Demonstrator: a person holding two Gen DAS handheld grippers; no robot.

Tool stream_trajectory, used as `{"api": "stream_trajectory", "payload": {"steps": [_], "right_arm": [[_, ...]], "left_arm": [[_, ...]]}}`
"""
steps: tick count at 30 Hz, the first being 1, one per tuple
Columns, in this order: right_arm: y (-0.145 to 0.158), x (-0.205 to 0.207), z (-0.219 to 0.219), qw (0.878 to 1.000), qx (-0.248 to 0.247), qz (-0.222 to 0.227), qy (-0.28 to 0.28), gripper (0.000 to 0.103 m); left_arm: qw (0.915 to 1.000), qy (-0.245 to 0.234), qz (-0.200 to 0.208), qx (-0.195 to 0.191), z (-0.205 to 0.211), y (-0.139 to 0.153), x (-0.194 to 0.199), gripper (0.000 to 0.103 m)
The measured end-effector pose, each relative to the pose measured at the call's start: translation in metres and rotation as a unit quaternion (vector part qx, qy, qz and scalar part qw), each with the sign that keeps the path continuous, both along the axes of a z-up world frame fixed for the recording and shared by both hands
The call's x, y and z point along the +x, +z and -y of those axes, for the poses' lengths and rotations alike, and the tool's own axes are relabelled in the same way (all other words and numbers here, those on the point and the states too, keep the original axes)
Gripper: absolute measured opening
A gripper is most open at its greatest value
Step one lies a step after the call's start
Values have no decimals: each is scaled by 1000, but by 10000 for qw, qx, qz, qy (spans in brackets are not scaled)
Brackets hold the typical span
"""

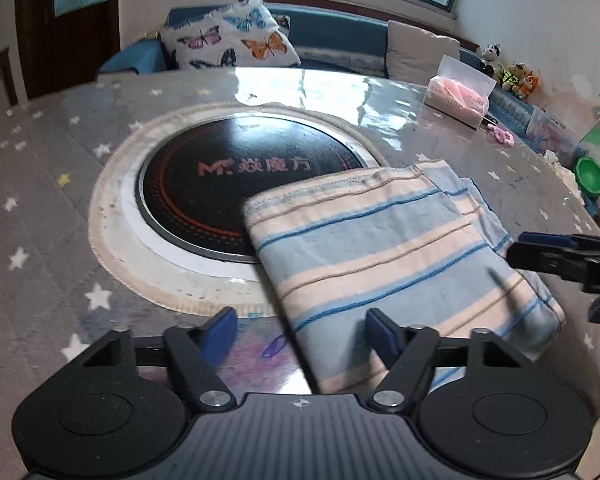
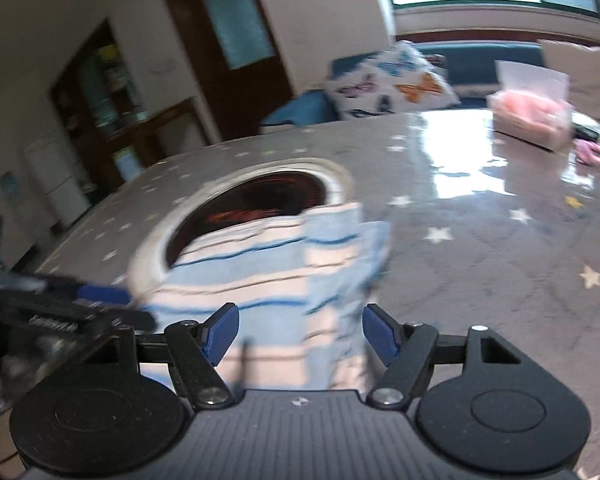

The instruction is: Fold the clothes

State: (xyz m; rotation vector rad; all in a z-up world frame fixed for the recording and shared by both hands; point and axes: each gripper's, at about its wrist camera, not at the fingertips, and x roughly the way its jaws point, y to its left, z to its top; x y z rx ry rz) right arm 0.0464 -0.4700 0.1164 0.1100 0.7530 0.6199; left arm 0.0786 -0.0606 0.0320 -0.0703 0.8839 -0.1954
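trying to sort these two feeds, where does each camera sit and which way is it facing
Left wrist: on the left hand-held gripper, angled down across the table at the folded striped cloth and black round plate; the right hand-held gripper's tip enters at right.
Right wrist: on the right hand-held gripper, facing the same cloth; the left one shows at left.
Shared: cloth, plate, butterfly pillow, tissue pack.

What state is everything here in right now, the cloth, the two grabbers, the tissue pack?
Striped cloth: folded, lying flat, one corner over the black disc.
Left gripper: fingers open, nothing pinched.
Right gripper: fingers open, above the cloth, nothing pinched.
Tissue pack: opened, a tissue sticking up.
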Motion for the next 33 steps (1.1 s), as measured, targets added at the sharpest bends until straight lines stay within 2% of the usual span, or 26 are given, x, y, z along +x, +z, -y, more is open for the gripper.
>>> {"api": "stream_trajectory", "payload": {"steps": [3, 9, 12, 14, 16, 19, 25, 33], "right_arm": [[-9, 14, 0, 9996, -7, -227, -166, 62], [-20, 19, 1, 9983, 67, -476, -328, 55], [-20, 18, 0, 9979, 86, -514, -378, 46], [-19, 18, -1, 9977, 121, -565, -365, 35], [-20, 17, -1, 9974, 153, -596, -381, 31], [-21, 16, 1, 9966, 252, -655, -421, 24], [-20, 9, 2, 9961, 307, -680, -471, 19], [-14, -1, -10, 9968, 165, -672, -397, 16]], "left_arm": [[9998, 15, -98, -179, -1, -2, 4, 59], [9994, 9, -139, -305, -2, -2, 6, 54], [9992, 27, -161, -373, -4, -2, 8, 53], [9991, 28, -160, -392, -4, -2, 9, 51], [9987, 37, -184, -465, -5, -3, 11, 42], [9976, 56, -245, -638, -8, -3, 14, 36], [9969, 90, -263, -732, -15, -4, 17, 19], [9967, 87, -161, -795, -26, -2, 12, 11]]}}
